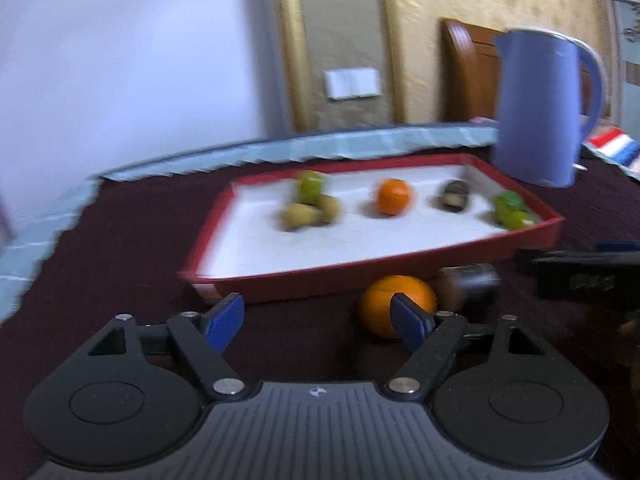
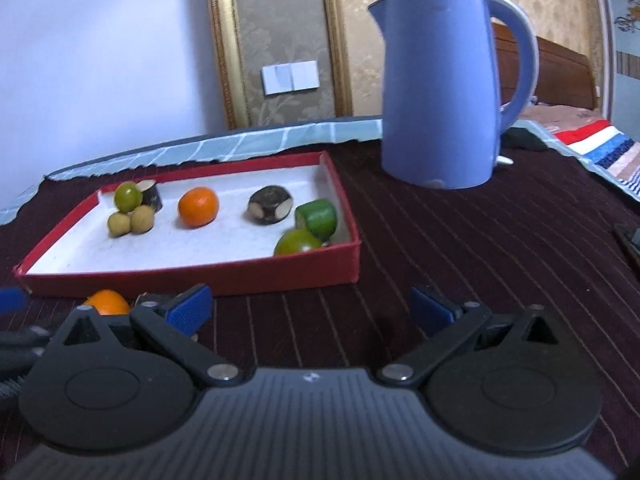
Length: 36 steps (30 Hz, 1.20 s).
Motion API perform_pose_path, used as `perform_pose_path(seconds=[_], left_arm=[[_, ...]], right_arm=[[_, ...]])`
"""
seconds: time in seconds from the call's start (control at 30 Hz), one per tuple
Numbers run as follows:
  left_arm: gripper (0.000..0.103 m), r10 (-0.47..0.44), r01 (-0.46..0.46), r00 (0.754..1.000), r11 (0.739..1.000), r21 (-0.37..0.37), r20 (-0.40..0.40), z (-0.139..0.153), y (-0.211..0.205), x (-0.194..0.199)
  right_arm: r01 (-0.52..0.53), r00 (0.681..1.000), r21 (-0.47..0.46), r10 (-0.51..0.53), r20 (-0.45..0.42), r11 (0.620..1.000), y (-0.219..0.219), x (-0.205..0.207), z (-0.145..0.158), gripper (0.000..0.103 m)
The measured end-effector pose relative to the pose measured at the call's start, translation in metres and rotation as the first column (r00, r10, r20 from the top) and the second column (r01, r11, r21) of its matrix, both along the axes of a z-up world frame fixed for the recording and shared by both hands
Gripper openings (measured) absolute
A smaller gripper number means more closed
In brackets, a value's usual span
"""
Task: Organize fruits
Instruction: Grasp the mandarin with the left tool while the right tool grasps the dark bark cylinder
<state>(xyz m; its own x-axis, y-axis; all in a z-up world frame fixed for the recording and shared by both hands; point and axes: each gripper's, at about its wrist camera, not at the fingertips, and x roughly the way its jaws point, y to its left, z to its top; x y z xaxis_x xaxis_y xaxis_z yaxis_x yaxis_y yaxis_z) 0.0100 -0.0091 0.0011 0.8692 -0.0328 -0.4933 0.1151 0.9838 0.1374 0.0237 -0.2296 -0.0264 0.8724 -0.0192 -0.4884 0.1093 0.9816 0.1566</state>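
1. Left tool (image 1: 318,320): blue pads spread wide, nothing between them. Right tool (image 2: 310,308): likewise wide open, empty, over bare dark cloth.
2. Task things: most fruit already lies in the red tray (image 2: 192,276), ahead and left of the right tool. We count an orange (image 2: 198,207), a green fruit (image 2: 128,197) with two pale round ones (image 2: 131,220) touching it, a dark chunk (image 2: 269,204), and two green pieces (image 2: 308,228) in the tray's near right corner.
3. Still out: a loose orange (image 1: 394,306) on the table, just ahead of the left tool's right pad, with a dark chunk (image 1: 466,284) just beside it on its right. Both sit close against the tray's front wall.
4. Step in hand, as we judge it: take the loose orange with the left tool. It lies off-centre, so shift right until it sits between the pads, then close on its widest part; round skin may slip.
5. Lift clear of the tray wall before carrying forward; set it beside the tray's orange.
6. In the way: the dark chunk may get nudged. The right tool (image 1: 580,276) sits near, right of the chunk.
7. The blue kettle (image 2: 444,88) stands beyond the tray, well apart. Left view is blurred.
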Motion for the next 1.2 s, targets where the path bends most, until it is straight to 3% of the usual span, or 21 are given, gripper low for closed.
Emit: perform_pose_path(seconds=[0.07,0.23,0.33,0.43,0.6,0.93,1.07,1.2], left_arm=[[0.081,0.036,-0.036,0.999,0.999,0.004,-0.001,0.000,0.014,-0.002],[0.081,0.012,-0.018,0.998,0.995,-0.100,-0.057,-0.004,0.028,0.008],[0.081,-0.003,0.000,0.999,0.997,-0.071,-0.041,-0.010,0.020,0.005],[0.081,0.025,-0.026,0.999,0.999,-0.044,-0.020,-0.015,0.019,0.006],[0.081,0.066,-0.068,0.998,0.991,-0.111,-0.019,-0.012,0.038,0.009],[0.081,0.161,-0.157,0.987,0.972,-0.174,0.008,-0.012,0.057,0.006],[0.081,0.163,-0.164,0.986,0.966,-0.199,-0.026,-0.014,0.061,0.010],[0.081,0.149,-0.151,0.989,0.969,-0.197,-0.022,-0.014,0.060,0.010]], right_arm=[[-0.007,1.000,0.014,0.007,0.017,1.000,-0.002,-0.003,0.001,0.103],[-0.014,0.999,0.034,0.013,0.034,0.999,-0.004,-0.005,0.002,0.103],[-0.061,0.998,0.031,0.060,0.026,0.998,-0.001,-0.009,0.004,0.103],[-0.148,0.989,-0.026,0.148,-0.007,0.989,0.015,-0.012,0.002,0.103],[-0.173,0.985,-0.192,0.173,-0.018,0.966,0.049,-0.011,0.006,0.103],[-0.196,0.978,-0.258,0.170,-0.119,0.946,0.077,0.022,0.002,0.103],[-0.270,0.963,-0.171,0.269,-0.027,0.948,0.082,0.012,0.016,0.103],[-0.197,0.980,-0.195,0.191,-0.053,0.961,0.070,0.012,0.012,0.103]])
